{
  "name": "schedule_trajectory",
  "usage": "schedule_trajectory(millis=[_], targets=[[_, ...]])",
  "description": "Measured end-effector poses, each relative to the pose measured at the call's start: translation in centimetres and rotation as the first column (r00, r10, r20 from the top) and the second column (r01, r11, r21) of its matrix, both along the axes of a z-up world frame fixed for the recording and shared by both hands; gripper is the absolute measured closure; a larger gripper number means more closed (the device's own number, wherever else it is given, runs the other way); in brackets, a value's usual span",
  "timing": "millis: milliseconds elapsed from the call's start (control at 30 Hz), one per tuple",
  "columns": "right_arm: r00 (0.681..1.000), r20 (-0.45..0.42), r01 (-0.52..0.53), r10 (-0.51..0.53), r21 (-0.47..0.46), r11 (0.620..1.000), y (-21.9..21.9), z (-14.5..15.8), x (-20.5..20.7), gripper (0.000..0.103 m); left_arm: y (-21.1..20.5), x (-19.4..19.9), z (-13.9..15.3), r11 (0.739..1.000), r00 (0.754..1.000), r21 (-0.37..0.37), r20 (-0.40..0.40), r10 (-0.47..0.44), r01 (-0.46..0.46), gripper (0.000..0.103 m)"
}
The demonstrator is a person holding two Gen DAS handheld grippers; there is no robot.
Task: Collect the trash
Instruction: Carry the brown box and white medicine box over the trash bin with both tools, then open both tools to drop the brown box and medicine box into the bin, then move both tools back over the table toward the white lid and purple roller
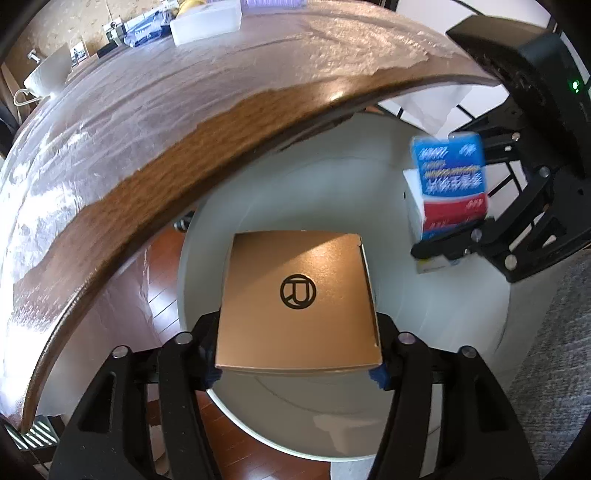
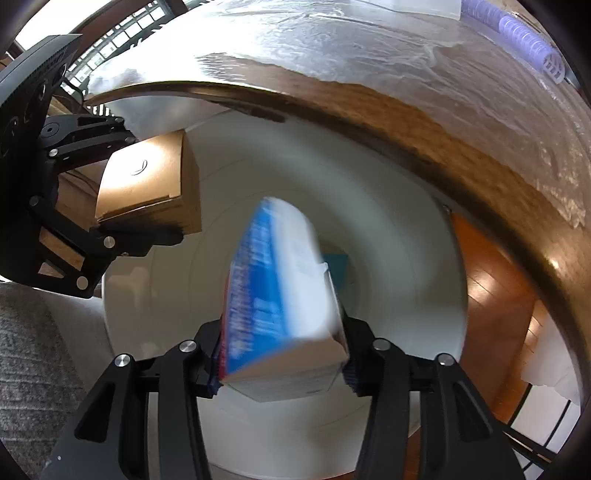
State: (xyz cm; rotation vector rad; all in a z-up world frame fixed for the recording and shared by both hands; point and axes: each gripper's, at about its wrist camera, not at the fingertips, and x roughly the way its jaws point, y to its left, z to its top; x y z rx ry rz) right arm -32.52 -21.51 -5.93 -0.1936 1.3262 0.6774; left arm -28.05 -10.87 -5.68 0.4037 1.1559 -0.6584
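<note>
Brown box [image 1: 299,299], circular black logo on top, sits flat between the left gripper [image 1: 297,363] fingers, clamped on both side edges. Directly below and ahead of that claw: the open mouth of the white bin [image 1: 461,332]. Box is over the bin, not in it.

Blue-white-red carton [image 2: 280,306], motion-blurred, clamped between the right gripper [image 2: 282,363] fingers, tilted, long axis pointing away from the claw and down toward the bin [image 2: 399,229] interior. Also held over the opening. Print on it unreadable.

Inside the bin, past the tip of the right claw's carton: a teal item [image 2: 338,267] lying at the bottom, mostly hidden, can't tell what it is.

Cross views: from the left claw, the right one with its carton [image 1: 448,184] is up and to the right, near the bin rim. From the right claw, the left one holding the brown box [image 2: 147,181] is up-left, near.

Beyond both claws: curved wooden table [image 1: 229,122] edge overhanging the bin's far side, top covered with clear plastic film [image 1: 147,85]. Far back on the table from the left claw: translucent white container [image 1: 205,24], white cup [image 1: 48,75]. From the right claw, far right: purple ribbed roller [image 2: 524,40].

Wood floor [image 2: 491,291] to the right of the right claw, grey carpet [image 2: 33,350] to its left.
</note>
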Motion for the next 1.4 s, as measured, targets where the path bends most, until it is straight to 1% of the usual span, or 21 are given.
schedule_trajectory(millis=[33,67,300,433,533,567,633,667,700,733,767,800,833,867,933,1000,1067,1133,1267,1300,1400], targets=[[1.0,0.01,0.011,-0.011,-0.005,1.0,0.0,0.1,-0.1,0.025,0.0,0.0,0.0,1.0,1.0,0.002,0.004,0.011,-0.011,0.022],[0.999,0.025,0.025,-0.025,0.004,1.0,-0.1,0.4,-0.2,0.017,0.0,0.4,0.1,1.0,1.0,-0.003,0.004,0.015,-0.015,0.021],[0.999,0.029,0.045,-0.046,0.016,0.999,0.0,1.5,-0.5,0.017,0.4,0.9,-0.3,0.999,0.999,-0.007,-0.02,0.037,-0.037,0.021],[0.998,0.05,0.043,-0.044,0.012,0.999,0.0,3.2,-0.8,0.017,0.6,1.0,0.2,0.999,0.999,-0.005,-0.035,0.032,-0.033,0.021],[0.994,0.106,-0.005,0.011,-0.058,0.998,-0.1,5.7,-1.1,0.017,0.8,0.6,2.3,1.0,1.0,-0.008,-0.029,-0.008,0.008,0.021],[0.988,0.145,-0.035,0.045,-0.076,0.997,0.0,7.2,-1.4,0.014,1.0,0.3,3.3,0.999,0.999,-0.016,-0.021,-0.03,0.03,0.021],[0.978,0.202,-0.045,0.06,-0.077,0.996,-1.2,9.5,-1.0,0.007,0.8,0.0,5.4,0.997,0.998,-0.044,0.0,-0.068,0.067,0.021],[0.967,0.252,-0.02,0.037,-0.069,0.997,-1.7,11.2,-0.6,0.005,1.0,0.0,6.9,0.994,0.997,-0.075,0.016,-0.082,0.083,0.021],[0.96,0.281,0.005,0.013,-0.064,0.998,-2.2,12.0,0.2,0.004,1.5,-0.1,8.0,0.991,0.996,-0.098,0.03,-0.086,0.089,0.014],[0.947,0.321,0.045,-0.024,-0.06,0.997,-2.7,13.0,0.7,0.004,2.0,0.1,9.7,0.988,0.994,-0.126,0.073,-0.076,0.085,0.009],[0.924,0.376,0.101,-0.072,-0.06,0.993,-3.3,14.3,1.7,0.004,2.1,0.5,11.1,0.988,0.991,-0.141,0.126,-0.051,0.069,0.003],[0.891,0.439,0.158,-0.12,-0.051,0.986,-4.0,15.5,2.6,0.004,2.4,1.1,12.5,0.987,0.982,-0.156,0.19,-0.014,0.044,0.002],[0.87,0.471,0.187,-0.146,-0.041,0.981,-4.6,16.3,3.1,0.004,2.8,1.8,14.0,0.984,0.966,-0.18,0.255,0.041,0.006,0.002],[0.831,0.522,0.236,-0.192,-0.02,0.971,-5.0,17.5,3.7,0.004,3.0,2.5,14.9,0.979,0.953,-0.201,0.288,0.089,-0.03,0.002],[0.787,0.572,0.281,-0.232,0.004,0.96,-5.7,18.8,4.7,0.004,3.4,4.0,16.3,0.966,0.929,-0.241,0.326,0.175,-0.097,0.002],[0.739,0.615,0.328,-0.277,0.03,0.944,-5.7,19.5,4.9,0.004,3.7,5.1,17.1,0.954,0.903,-0.264,0.36,0.234,-0.142,0.002],[0.693,0.647,0.391,-0.318,0.034,0.92,-6.3,20.3,5.7,0.004,3.5,6.1,17.4,0.949,0.889,-0.27,0.376,0.26,-0.164,0.002],[0.682,0.659,0.391,-0.318,0.039,0.919,-6.5,20.8,6.3,0.004,3.7,6.5,17.4,0.945,0.882,-0.278,0.382,0.276,-0.175,0.002],[0.682,0.671,0.356,-0.29,0.041,0.933,-5.7,21.1,7.0,0.004,3.4,7.6,17.6,0.943,0.871,-0.275,0.397,0.289,-0.187,0.002],[0.677,0.681,0.351,-0.28,0.036,0.936,-5.5,21.4,7.4,0.004,3.3,7.7,18.0,0.943,0.867,-0.272,0.404,0.292,-0.191,0.002],[0.642,0.723,0.341,-0.256,0.03,0.939,-4.9,22.3,8.2,0.004,3.3,8.0,18.8,0.943,0.858,-0.268,0.42,0.296,-0.195,0.002]])
